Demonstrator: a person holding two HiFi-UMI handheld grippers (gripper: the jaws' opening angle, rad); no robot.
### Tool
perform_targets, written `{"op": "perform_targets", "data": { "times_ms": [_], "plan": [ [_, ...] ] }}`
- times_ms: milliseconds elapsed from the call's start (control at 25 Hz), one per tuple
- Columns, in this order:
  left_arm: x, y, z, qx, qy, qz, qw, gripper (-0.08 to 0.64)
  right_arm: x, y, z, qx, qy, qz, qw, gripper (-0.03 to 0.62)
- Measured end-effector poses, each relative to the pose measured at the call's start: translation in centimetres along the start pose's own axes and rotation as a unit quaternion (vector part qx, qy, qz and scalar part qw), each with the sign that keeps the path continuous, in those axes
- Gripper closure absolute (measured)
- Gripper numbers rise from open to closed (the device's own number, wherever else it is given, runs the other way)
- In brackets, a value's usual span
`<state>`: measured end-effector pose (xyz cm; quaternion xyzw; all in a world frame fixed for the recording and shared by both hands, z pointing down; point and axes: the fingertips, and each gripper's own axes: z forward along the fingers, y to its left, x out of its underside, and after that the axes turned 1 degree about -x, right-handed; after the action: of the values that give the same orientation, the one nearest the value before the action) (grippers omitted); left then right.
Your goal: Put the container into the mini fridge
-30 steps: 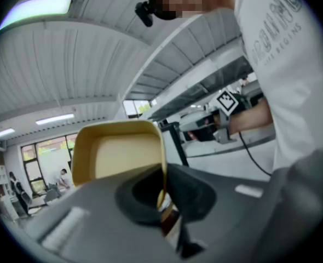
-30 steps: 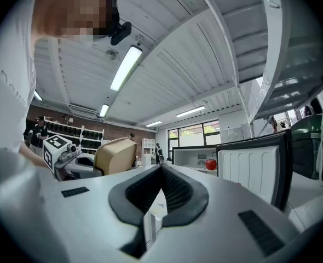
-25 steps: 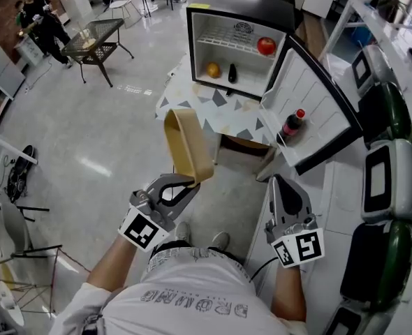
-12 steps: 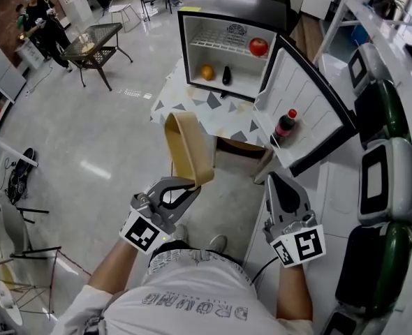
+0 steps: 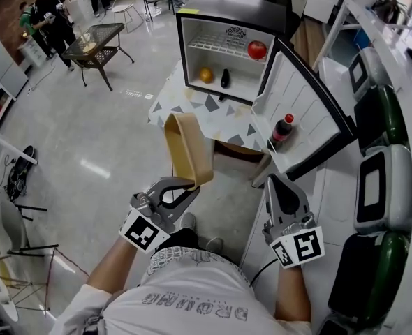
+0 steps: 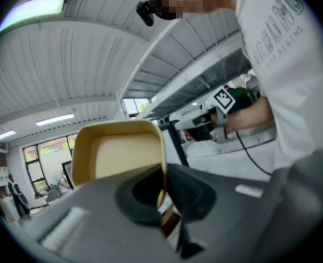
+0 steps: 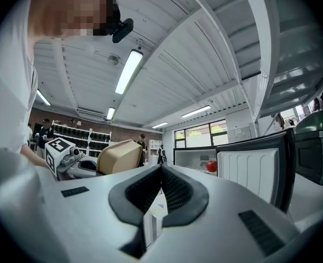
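Observation:
In the head view my left gripper (image 5: pixel 190 184) is shut on the rim of a tan container (image 5: pixel 186 149), which stands on edge above the floor. The left gripper view shows its open inside (image 6: pixel 120 149) just past my left gripper (image 6: pixel 162 193). My right gripper (image 5: pixel 276 181) is shut and empty, level with the left. Ahead, the mini fridge (image 5: pixel 223 5) stands open on a small table with a patterned cloth (image 5: pixel 206 114). Inside are a red apple (image 5: pixel 256 49), an orange (image 5: pixel 206 75) and a dark item (image 5: pixel 225 79). The right gripper view shows my right gripper (image 7: pixel 161 171), the container (image 7: pixel 120 156) and the fridge (image 7: pixel 197 159).
The fridge door (image 5: pixel 307 110) swings out to the right and holds a cola bottle (image 5: pixel 281 130). White and green machines (image 5: pixel 380 187) line a counter on the right. A dark low table (image 5: pixel 94 40) and people (image 5: pixel 49 9) are at the far left.
The fridge and its table have slid a little left and up in the head view as the person steps on. Both grippers keep their pose, the container still held.

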<state>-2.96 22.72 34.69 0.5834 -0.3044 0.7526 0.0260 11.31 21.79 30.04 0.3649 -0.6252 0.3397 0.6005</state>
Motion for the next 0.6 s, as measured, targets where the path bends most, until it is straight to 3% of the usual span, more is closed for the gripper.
{"op": "perform_targets", "data": {
  "times_ms": [360,600],
  "plan": [
    [1.6,2.4,2.1,0.008,-0.001,0.002,1.0000,0.549,1.1,-1.7,2.5,0.004,0.009,0.002,1.000,0.592],
    [4.1,6.2,4.1,0.014,-0.008,-0.008,0.9998,0.549,2.2,-3.3,6.9,0.012,0.019,0.005,1.000,0.592]
  ]
}}
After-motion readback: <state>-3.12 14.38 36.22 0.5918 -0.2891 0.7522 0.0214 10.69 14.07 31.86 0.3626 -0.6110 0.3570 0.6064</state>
